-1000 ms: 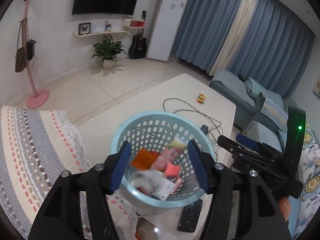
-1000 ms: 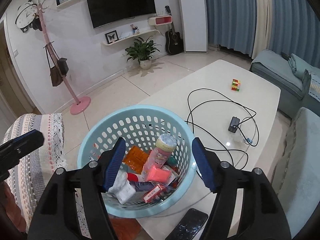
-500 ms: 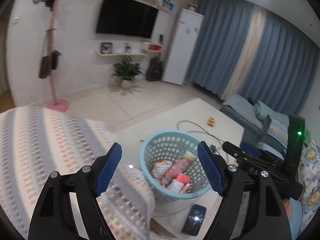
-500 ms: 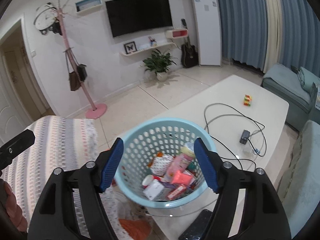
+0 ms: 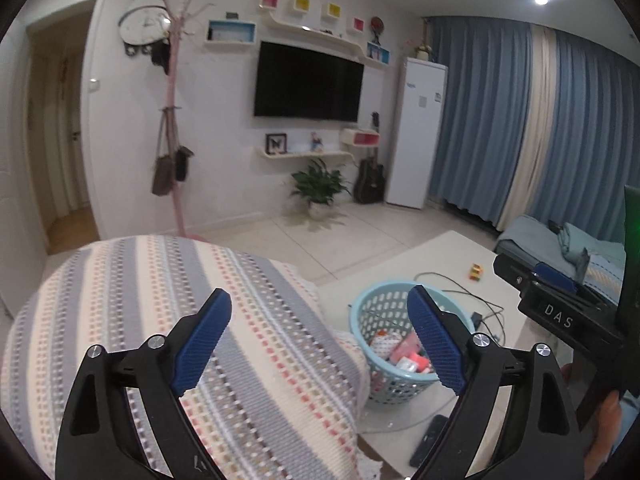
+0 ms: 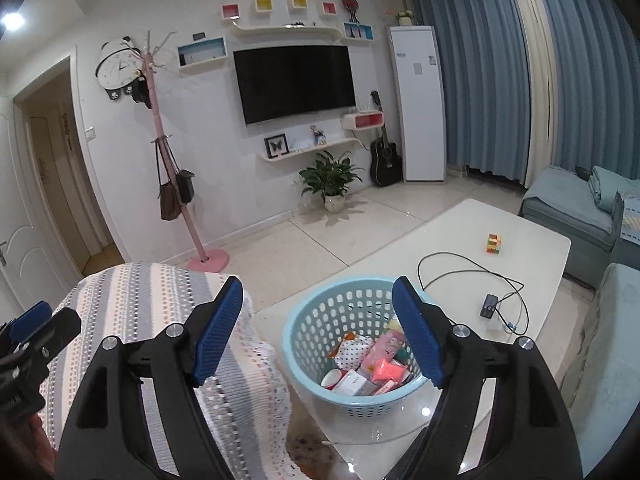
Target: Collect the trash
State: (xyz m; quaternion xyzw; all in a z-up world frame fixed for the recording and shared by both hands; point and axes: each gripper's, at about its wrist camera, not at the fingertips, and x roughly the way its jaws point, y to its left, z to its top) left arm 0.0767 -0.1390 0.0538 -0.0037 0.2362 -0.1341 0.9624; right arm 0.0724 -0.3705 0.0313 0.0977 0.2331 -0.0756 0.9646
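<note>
A light blue perforated basket stands on the near corner of the white coffee table, filled with several pieces of trash: packets, small boxes, a pink wrapper. My left gripper hangs high above the striped sofa arm, jaws opening wide, nothing between them. My right gripper is raised above and short of the basket, jaws opening, empty. The right gripper's body shows at the right edge of the left wrist view.
A striped knitted cover drapes the sofa arm left of the basket. On the table lie a black cable with charger, a colourful cube and a dark phone. Blue sofas stand right; a pink coat stand on the tiled floor.
Both grippers have risen and pulled back from the basket, which now looks smaller and farther. Both pairs of jaws have spread wider. The left view swung toward the striped sofa arm.
</note>
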